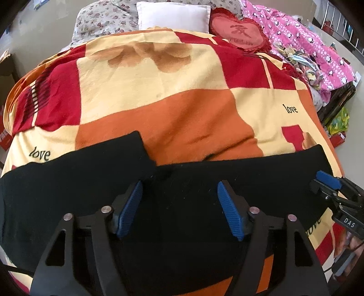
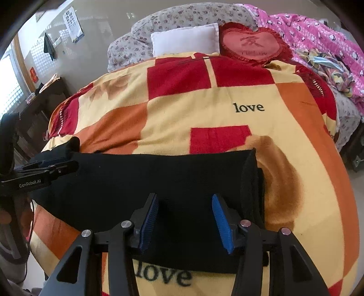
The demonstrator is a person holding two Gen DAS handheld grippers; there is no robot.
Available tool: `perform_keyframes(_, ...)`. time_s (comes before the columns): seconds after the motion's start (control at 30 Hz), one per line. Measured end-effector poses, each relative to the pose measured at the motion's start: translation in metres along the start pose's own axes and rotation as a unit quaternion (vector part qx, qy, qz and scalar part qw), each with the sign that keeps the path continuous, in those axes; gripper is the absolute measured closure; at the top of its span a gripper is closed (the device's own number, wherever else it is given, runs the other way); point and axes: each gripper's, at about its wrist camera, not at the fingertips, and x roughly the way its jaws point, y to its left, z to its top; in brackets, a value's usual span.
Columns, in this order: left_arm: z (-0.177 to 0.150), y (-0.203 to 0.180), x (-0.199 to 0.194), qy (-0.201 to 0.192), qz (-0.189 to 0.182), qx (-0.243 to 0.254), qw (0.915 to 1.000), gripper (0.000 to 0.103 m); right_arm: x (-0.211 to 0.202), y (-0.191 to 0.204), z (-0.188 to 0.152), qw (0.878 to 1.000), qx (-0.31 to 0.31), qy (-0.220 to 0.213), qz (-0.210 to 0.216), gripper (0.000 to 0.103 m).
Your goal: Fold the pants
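Black pants [image 1: 193, 205] lie flat across the near part of a bed, spread left to right, and show in the right wrist view too [image 2: 147, 182]. A folded flap sits at their far left [image 1: 118, 150]. My left gripper [image 1: 179, 205] is open and empty, hovering over the middle of the pants. My right gripper [image 2: 185, 216] is open and empty over the pants' right end, whose edge is doubled over [image 2: 252, 177]. The right gripper shows at the right edge of the left wrist view [image 1: 334, 189]; the left one shows at the left of the right wrist view [image 2: 45, 168].
The bed carries a red, orange and cream checked blanket [image 1: 173, 95] printed with "love". At the head lie a white pillow [image 1: 175, 16], a red heart cushion [image 1: 238, 31] and a pink quilt [image 1: 307, 41]. A dark side table [image 2: 43, 102] stands left of the bed.
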Motion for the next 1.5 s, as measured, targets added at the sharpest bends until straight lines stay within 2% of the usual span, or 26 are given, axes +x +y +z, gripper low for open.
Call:
perform_keyframes(0.07, 0.002, -0.003, 0.002, 0.000, 0.008, 0.006, 1.0000, 0.034, 0.002, 0.000, 0.002, 1.000, 0.001, 0.001, 0.005, 0.051)
perform_keyframes(0.13, 0.002, -0.005, 0.002, 0.000, 0.012, 0.010, 0.9999, 0.034, 0.003, 0.002, 0.003, 1.000, 0.000, 0.005, 0.021, 0.035)
perform_keyframes(0.2, 0.002, -0.005, 0.001, 0.000, 0.011, 0.010, 0.9999, 0.034, 0.005, 0.005, 0.003, 0.999, -0.004, 0.006, 0.032, 0.030)
perform_keyframes(0.33, 0.002, -0.001, -0.007, -0.002, -0.007, -0.001, 1.0000, 0.034, 0.009, 0.016, 0.003, 1.000, -0.023, 0.014, 0.014, 0.023)
perform_keyframes(0.63, -0.001, -0.004, -0.019, 0.000, -0.030, -0.007, 0.9995, 0.034, 0.004, 0.029, -0.002, 0.998, -0.043, 0.018, -0.036, 0.024)
perform_keyframes(1.2, 0.005, -0.066, -0.015, 0.016, -0.074, 0.052, 0.9958, 0.034, -0.028, 0.004, -0.024, 0.999, -0.019, 0.015, -0.049, 0.024)
perform_keyframes(1.33, 0.011, -0.082, -0.008, 0.025, -0.098, 0.059, 0.9931, 0.034, -0.033, -0.007, -0.028, 0.999, 0.005, 0.009, -0.036, 0.024)
perform_keyframes(1.5, 0.021, -0.106, 0.005, 0.041, -0.119, 0.077, 0.9891, 0.034, -0.042, -0.027, -0.038, 0.998, 0.036, 0.010, -0.045, 0.024)
